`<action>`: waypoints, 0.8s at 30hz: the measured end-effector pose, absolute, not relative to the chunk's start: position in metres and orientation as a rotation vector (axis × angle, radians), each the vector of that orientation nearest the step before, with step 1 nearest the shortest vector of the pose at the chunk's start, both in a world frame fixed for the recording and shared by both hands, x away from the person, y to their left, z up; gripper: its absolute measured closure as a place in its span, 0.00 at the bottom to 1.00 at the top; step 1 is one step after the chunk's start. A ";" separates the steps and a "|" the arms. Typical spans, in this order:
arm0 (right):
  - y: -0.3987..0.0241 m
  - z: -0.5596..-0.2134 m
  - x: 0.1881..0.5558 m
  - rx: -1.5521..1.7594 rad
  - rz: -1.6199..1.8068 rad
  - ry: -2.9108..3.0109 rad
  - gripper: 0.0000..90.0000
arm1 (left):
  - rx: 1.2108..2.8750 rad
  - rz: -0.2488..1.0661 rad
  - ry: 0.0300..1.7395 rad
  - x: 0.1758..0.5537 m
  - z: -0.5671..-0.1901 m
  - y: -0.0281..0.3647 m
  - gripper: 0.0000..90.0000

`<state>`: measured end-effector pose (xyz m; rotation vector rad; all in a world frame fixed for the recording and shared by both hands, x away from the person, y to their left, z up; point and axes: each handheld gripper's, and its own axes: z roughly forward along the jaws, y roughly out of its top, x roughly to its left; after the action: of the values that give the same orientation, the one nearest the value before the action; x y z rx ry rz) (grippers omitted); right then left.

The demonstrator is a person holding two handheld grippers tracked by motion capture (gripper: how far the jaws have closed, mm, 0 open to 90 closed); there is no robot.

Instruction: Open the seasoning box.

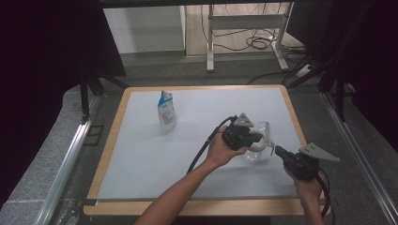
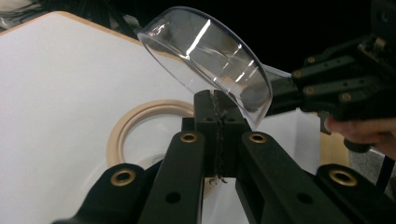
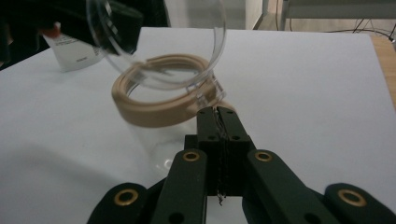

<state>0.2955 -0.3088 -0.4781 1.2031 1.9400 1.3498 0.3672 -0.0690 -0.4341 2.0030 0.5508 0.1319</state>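
A clear jar [image 1: 256,153] with a tan rim ring [image 3: 159,105] stands on the white table at the right. Its clear domed lid [image 2: 210,60] is tilted up off the ring [image 2: 135,121], hinged at one side. My left gripper [image 2: 215,95] is shut on the lid's free edge and holds it raised; in the high view this gripper [image 1: 256,137] is over the jar. My right gripper [image 3: 217,114] is shut on the small tab by the jar's hinge, low at the rim, and comes in from the jar's right [image 1: 278,151]. The lid [image 3: 159,42] leans away above the ring.
A white and blue pouch [image 1: 166,112] stands upright at the table's back left, also in the right gripper view [image 3: 74,53]. The white table top [image 1: 141,154] has a wooden border. A desk frame and cables lie on the floor beyond.
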 end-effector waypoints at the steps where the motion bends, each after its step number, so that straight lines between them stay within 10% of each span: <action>1: -0.309 -0.480 0.292 1.193 1.343 1.945 0.98 | 2.007 0.122 0.547 0.366 -0.433 -0.074 1.00; 12: -0.306 -0.488 0.284 1.176 1.338 1.980 0.96 | 2.022 0.123 0.508 0.362 -0.433 -0.088 0.99; 24: -0.290 -0.495 0.276 1.113 1.349 2.040 0.96 | 1.960 0.157 0.576 0.353 -0.439 -0.019 0.95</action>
<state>0.2765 -0.2900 -0.4948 1.1132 2.0404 1.3494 0.3534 -0.0191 -0.4393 1.9604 0.5762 0.1568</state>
